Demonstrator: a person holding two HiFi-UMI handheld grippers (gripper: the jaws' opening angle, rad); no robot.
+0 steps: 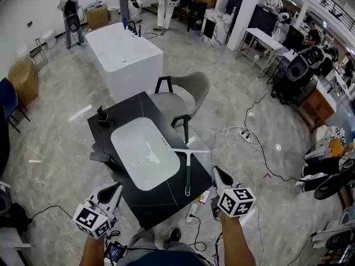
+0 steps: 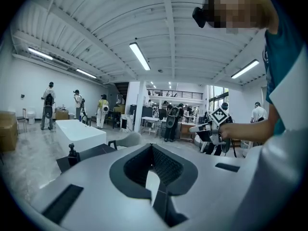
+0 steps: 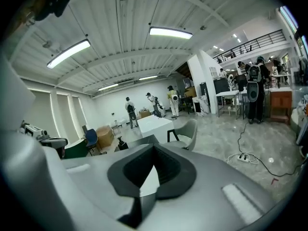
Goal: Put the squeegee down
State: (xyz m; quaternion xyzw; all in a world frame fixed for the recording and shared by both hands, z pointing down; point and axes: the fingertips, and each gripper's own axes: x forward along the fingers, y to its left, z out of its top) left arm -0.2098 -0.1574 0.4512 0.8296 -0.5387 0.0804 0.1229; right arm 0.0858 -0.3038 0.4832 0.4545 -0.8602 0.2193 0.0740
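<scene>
By the right edge of the desk (image 1: 161,204), the squeegee (image 1: 187,173) is lying free beside the white basin (image 1: 144,154), task looking done; left gripper (image 1: 117,186) and right gripper (image 1: 216,171) are hovering off the near edge, both clenched empty.

The squeegee (image 1: 188,170) lies flat and free, with nothing gripping it, just to the right of the white rounded panel (image 1: 145,153). It makes a T shape: a pale, thin blade bar across the top and a long dark handle running from the bar's middle towards the viewer, alongside the panel's right edge. The bar's left end reaches that edge (whether it overlaps the panel cannot be told). The handle's tip ends level with the panel's near corner.
</scene>
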